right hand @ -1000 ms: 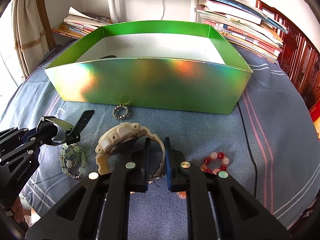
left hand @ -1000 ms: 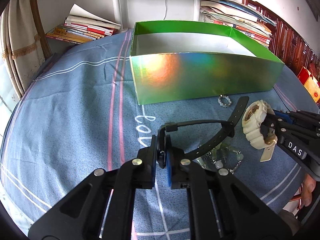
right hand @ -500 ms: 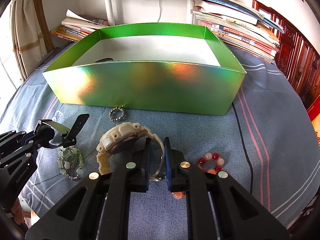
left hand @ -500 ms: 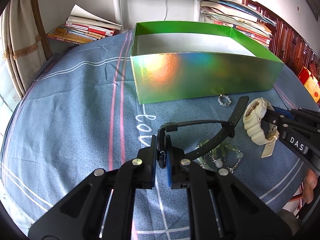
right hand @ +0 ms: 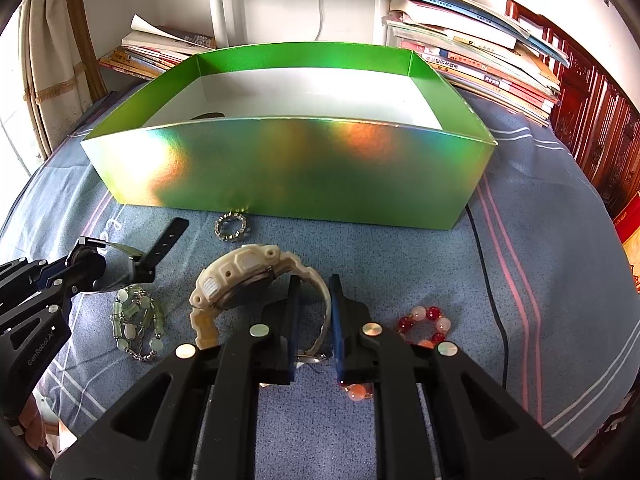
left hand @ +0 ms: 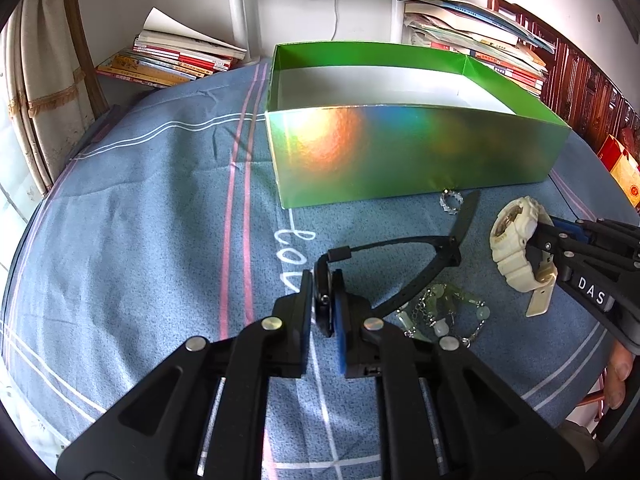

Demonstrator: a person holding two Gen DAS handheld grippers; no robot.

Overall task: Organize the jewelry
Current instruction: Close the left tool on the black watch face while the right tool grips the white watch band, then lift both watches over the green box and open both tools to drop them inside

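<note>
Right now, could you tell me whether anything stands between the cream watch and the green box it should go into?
Only the box's own front wall, which the cream watch, clamped in the right gripper, must clear. A small silver ring lies on the cloth just before that wall, low enough to pass over.

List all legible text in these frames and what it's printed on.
"DAS": white letters on the right claw body, cut off at the frame edge.
"GenRobot.AI": white print on the left claw body.
"Nan": partial letters on the red box at the right edge.
"cov": white script on the blue bedsheet; exact letters uncertain.
Book spines behind the green box: too small and blurred to read.
</note>
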